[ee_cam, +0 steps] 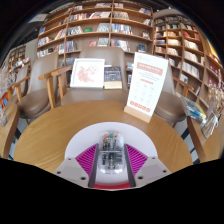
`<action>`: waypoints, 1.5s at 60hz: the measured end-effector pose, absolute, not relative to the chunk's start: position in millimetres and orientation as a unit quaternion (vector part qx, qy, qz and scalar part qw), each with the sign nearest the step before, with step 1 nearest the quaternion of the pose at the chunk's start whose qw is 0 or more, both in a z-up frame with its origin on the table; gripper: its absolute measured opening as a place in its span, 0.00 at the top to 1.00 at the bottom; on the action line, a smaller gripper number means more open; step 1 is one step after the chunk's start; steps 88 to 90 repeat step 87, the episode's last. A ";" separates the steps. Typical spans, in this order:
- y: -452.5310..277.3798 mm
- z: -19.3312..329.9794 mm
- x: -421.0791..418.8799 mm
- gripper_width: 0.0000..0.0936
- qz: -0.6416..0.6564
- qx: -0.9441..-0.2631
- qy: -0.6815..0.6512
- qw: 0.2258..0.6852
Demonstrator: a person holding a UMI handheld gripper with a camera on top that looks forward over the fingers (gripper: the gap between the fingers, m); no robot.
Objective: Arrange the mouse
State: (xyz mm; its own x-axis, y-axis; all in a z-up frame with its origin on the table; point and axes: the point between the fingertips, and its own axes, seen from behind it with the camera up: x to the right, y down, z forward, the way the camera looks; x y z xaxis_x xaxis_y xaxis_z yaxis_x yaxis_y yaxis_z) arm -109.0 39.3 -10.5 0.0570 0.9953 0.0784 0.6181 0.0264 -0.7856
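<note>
The gripper [111, 160] hangs over a round wooden table [45, 135] in a room lined with bookshelves [95, 25]. Between its two fingers sits a mouse [111, 153] with a see-through shell, its inner parts showing through. The pink pads [87, 157] lie against the mouse at either side with no gap to be seen, so the fingers appear to be pinching it. The lower end of the mouse is cut off by the gripper's own body, and whether its underside touches anything cannot be made out. Under and around the mouse lies a white mat [100, 132] on the table, its near part hidden behind the fingers.

Beyond the fingers, on the far side of the table, a tall white sign [147, 85] stands tilted, its print too small to read. To the left of it and further off, a white board with a red picture [88, 72] stands on another table; what it shows is unclear. Chairs [30, 100] stand to the left, partly cut off
</note>
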 end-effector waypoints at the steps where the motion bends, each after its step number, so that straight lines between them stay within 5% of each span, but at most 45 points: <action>1: 39.3 -9.1 -109.8 0.50 0.280 -0.641 -0.626 0.344; 6: 40.3 -10.9 -108.2 0.45 0.282 -0.651 -0.620 0.337; 12: 43.9 -5.0 -98.1 0.08 0.276 -0.662 -0.612 0.333; 42: 8.9 141.6 163.4 0.09 0.309 -0.630 -0.611 0.366; 62: -1.6 144.1 306.4 0.09 0.318 -0.625 -0.610 0.369; 90: -16.8 132.1 341.5 0.09 0.323 -0.618 -0.621 0.357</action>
